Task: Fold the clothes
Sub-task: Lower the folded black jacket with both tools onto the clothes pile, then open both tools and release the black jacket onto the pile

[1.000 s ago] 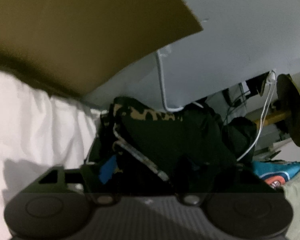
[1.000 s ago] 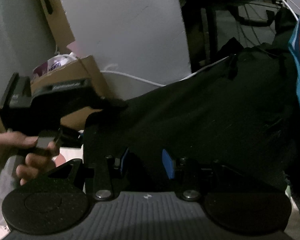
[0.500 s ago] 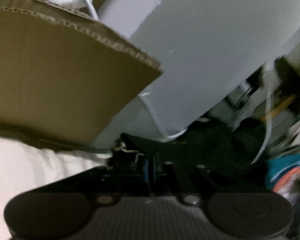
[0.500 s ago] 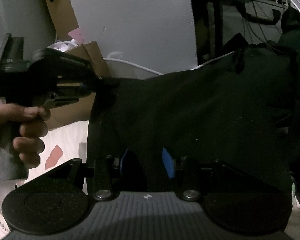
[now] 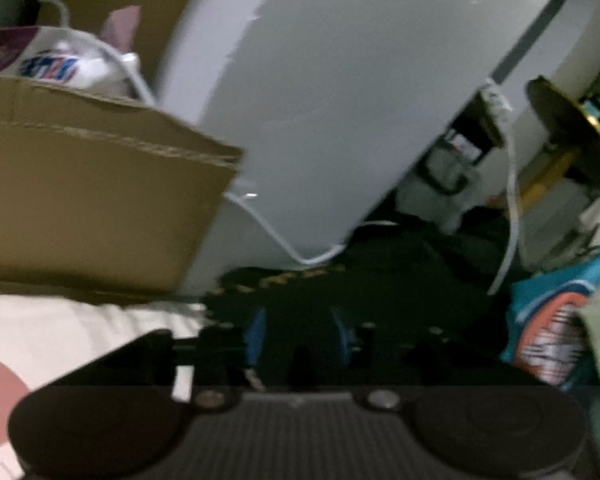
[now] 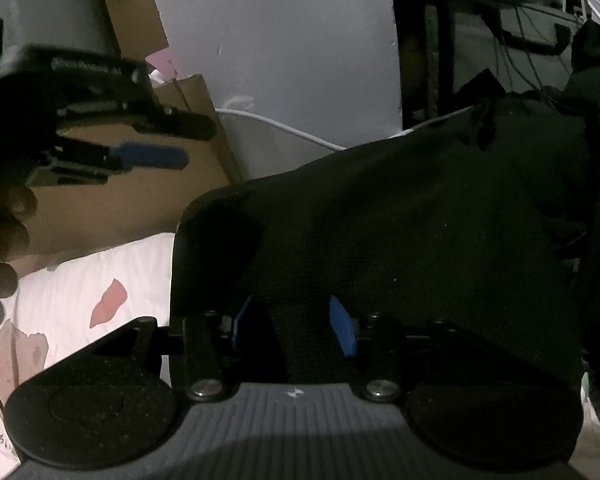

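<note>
black garment [image 6: 400, 240] lies in a dark mound on the pale bedsheet [image 6: 80, 300], its left edge a rounded drop just right of the cardboard box [image 6: 148, 200]; all places below are given from that box. right gripper [image 6: 296, 324] sits low at the near side of the garment, right of the box: blue pads stand apart with dark cloth running between them, so the claw reads as released, parted around a fold and not clamped on it. left gripper [image 6: 156, 144] hangs in the air in front of the box face, held by a hand [image 6: 0, 240]; its fingers are parted with nothing between them, released. in its own view the left gripper [image 5: 298, 340] looks over dark cloth [image 5: 340, 292], but blur hides whether any cloth touches the pads. judgement: the right claw is low to take the near hem while the left is kept high and clear. whether the garment is being spread or has been dropped down folded, the shape does not settle. room: bare sheet lies below and left of the box; a white cable [image 6: 284, 128] runs behind the garment to the right of the box, and clutter crowds the far right, so free room is toward the sheet.
</note>
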The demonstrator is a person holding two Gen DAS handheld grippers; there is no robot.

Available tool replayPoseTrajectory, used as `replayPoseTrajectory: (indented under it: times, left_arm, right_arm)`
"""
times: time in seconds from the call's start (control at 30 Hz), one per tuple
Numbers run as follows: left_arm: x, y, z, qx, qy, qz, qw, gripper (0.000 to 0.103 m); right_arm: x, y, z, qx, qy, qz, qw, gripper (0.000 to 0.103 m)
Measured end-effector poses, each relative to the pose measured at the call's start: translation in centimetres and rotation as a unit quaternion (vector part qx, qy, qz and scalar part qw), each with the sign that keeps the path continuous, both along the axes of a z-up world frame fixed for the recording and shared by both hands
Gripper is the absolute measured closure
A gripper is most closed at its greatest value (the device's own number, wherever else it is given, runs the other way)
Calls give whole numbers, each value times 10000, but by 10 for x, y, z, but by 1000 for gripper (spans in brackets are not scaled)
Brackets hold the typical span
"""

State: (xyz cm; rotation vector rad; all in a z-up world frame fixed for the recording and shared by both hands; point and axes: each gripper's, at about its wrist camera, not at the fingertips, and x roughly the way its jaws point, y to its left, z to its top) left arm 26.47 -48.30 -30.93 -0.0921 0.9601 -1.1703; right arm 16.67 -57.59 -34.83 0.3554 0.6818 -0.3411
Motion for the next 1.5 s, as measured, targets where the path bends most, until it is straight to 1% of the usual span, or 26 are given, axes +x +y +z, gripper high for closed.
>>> replayPoseTrajectory:
  times: [0.07,0.13,0.27,0.37,0.43,0.53,0.57,0.6,0.7,0.83,1.0,1.1,1.2,1.27,1.37,1.5]
  left_arm:
    - [-8,-3,3,-36,32,-187,9998,72]
    - [-19,-7,4,-28,-46,-352,9994,72]
    - [-37,-12,-1,77,-179,-550,9983,72]
    - [-45,-17,-13,219,-243,-658,9973,72]
    - [-47,-21,-22,395,-289,-679,9965,74]
    - [-44,-24,-37,605,-334,-646,9955,89]
    - [-42,-25,-42,673,-338,-602,9953,98]
    - [-40,-26,-46,730,-344,-560,9952,100]
    - [-38,-28,-56,752,-355,-539,9951,100]
    - [-41,-32,-59,759,-446,-609,9943,100]
    - [-40,-38,-62,815,-502,-666,9932,100]
    - [-41,-41,-63,839,-578,-729,9921,100]
    - [-40,-38,-65,795,-554,-699,9928,100]
    - [-42,-35,-62,769,-565,-664,9932,100]
    - [-49,-30,-51,693,-778,-629,9926,100]
    - [-59,-16,-40,496,-805,-550,9940,98]
  right_arm:
    - [-3,-2,2,34,-90,-38,9999,53]
    - [-7,-4,4,-11,-195,-96,9998,53]
    - [-16,-11,9,-273,-378,-233,9986,53]
    - [-16,-26,4,-409,-301,-383,9980,53]
    - [-17,-36,1,-500,-250,-482,9973,53]
    - [-17,-50,-3,-636,-174,-632,9958,53]
    - [-17,-55,-5,-681,-148,-681,9952,53]
    - [-17,-60,-6,-726,-122,-731,9946,53]
    - [-15,-76,-11,-858,-9,-863,9926,53]
    - [-11,-93,-15,-1026,86,-957,9901,53]
    - [-9,-101,-19,-1243,446,-1107,9850,53]
    - [-19,-100,-19,-1270,430,-1155,9842,54]
    - [-28,-98,-19,-1298,414,-1204,9833,68]
    - [-34,-97,-19,-1316,404,-1236,9827,68]
    - [-44,-95,-20,-1343,388,-1284,9818,68]
    - [-44,-89,-9,-1400,113,-1065,9843,68]
